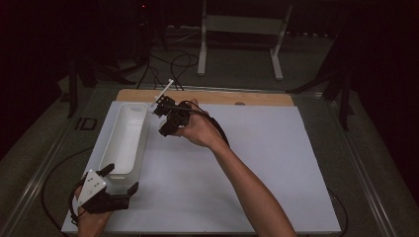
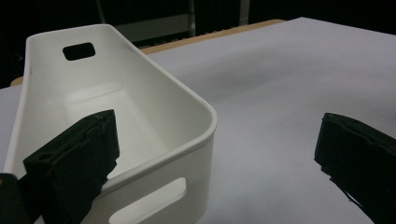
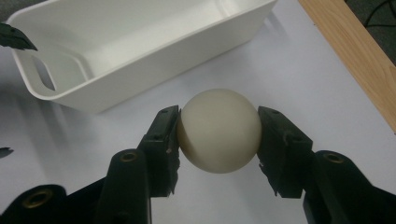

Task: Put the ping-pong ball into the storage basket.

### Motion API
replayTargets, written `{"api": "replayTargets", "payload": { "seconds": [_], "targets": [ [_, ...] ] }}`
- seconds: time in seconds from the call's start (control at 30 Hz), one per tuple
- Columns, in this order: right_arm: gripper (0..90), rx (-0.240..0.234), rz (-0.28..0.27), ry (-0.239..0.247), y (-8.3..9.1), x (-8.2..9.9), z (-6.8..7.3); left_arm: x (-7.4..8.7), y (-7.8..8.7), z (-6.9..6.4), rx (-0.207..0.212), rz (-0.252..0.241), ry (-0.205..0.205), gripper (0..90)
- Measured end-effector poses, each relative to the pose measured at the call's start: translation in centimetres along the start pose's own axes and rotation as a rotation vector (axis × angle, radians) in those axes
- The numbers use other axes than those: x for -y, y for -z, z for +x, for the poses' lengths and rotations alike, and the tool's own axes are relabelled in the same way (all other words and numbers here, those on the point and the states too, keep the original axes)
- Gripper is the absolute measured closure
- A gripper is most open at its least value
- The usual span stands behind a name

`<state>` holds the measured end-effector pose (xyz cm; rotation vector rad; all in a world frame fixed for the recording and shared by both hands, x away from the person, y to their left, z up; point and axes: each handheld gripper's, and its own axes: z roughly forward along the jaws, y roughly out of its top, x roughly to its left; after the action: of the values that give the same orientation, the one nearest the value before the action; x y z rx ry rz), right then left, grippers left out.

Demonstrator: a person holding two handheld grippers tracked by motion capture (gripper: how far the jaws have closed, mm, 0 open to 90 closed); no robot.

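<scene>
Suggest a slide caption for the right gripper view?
Right gripper clamps a cream ball beside an empty white bin.

The high view is dim, its corners and far floor sinking to near black — only the white sheet [image 1: 237, 168] on the table catches soft light, without glare. Clock-wise, the darkness is heaviest from ten to two o'clock. In the left gripper view the white bin [image 2: 140, 121] is evenly lit and fairly sharp, while the near black jaws blur at seven and four o'clock. In the right gripper view the cream ball [image 3: 218, 130] is brightest on top, shaded underneath — light falls from above, with a soft shadow beneath the bin.
</scene>
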<state>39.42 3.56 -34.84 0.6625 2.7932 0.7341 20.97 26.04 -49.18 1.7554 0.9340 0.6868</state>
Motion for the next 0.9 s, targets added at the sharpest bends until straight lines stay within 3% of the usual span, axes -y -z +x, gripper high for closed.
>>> {"api": "replayTargets", "payload": {
  "seconds": [0.9],
  "targets": [
    [50.9, 0.001, 0.003, 0.023, -0.7, -1.4, 1.1, 0.0, 0.0, 0.1, -0.001, 0.001, 0.003, 0.3]
  ]
}}
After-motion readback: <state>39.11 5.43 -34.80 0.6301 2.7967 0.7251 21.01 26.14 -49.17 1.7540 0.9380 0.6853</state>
